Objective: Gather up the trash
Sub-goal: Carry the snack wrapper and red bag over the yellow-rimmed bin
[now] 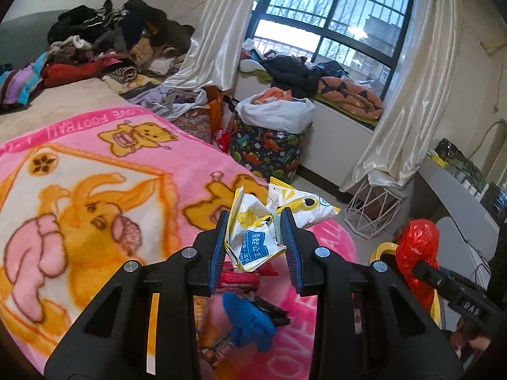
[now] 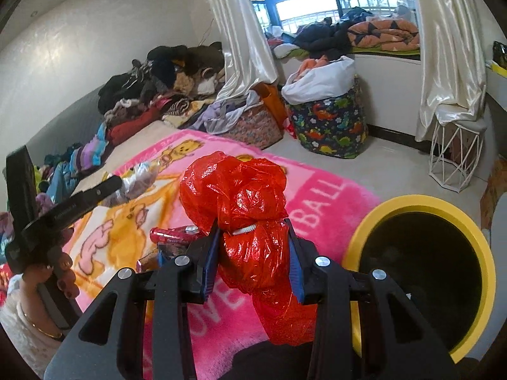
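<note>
- The red plastic bag (image 2: 244,209), a crumpled, glossy, thin-film bundle, is pinched at its waist by the right gripper (image 2: 253,231); its long axis runs along the jaws, a puffed knot above and a tail hanging below.
- The yellow-rimmed bin (image 2: 421,204), a round tub with a dark inside, stands just to the right of that bag and lower; the right gripper is the nearer one, so the drop likely turns on carrying the bag rightward over the rim.
- The crumpled snack wrappers (image 1: 256,231), white and yellow crinkly foil with a blue label, are clamped between the jaws of the left gripper (image 1: 255,221), sticking up and forward past the blue ribbed pads.
- From the bin, this wrapper bundle lies further left, above the pink blanket (image 1: 95,164), so it has more way to go.
- More litter lies on the blanket left of the bin: a red tube-like wrapper (image 2: 177,234) and a limp blue glove (image 1: 250,323).
- The blanket is fleecy, printed with yellow bears, and covers the bed.
</note>
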{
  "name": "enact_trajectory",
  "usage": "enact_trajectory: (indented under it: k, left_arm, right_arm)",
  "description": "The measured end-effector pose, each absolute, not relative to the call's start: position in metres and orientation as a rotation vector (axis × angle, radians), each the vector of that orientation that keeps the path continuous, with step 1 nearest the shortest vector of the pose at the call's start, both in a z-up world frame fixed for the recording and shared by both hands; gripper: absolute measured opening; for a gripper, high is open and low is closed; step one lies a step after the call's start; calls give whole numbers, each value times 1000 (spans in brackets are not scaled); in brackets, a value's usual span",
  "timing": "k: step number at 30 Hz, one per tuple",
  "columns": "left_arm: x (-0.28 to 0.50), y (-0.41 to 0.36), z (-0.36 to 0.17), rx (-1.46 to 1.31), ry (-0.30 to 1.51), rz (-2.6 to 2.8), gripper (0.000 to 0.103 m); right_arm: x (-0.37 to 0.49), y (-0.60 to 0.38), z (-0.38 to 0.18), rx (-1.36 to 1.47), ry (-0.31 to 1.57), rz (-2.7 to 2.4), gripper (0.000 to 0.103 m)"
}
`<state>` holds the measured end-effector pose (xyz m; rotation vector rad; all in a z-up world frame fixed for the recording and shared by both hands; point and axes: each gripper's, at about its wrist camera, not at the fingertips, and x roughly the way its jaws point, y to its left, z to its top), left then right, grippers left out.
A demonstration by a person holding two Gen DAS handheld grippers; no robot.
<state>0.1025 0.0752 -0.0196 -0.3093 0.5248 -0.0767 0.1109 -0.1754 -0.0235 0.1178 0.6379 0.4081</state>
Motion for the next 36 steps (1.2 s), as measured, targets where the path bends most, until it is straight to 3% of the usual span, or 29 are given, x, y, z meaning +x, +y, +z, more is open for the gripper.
enact_trajectory:
  k: [36]
  left_arm:
    - [104,-37,-4,-202,527,-283,26]
  right_arm:
    - [92,-297,-17,295,579,223,35]
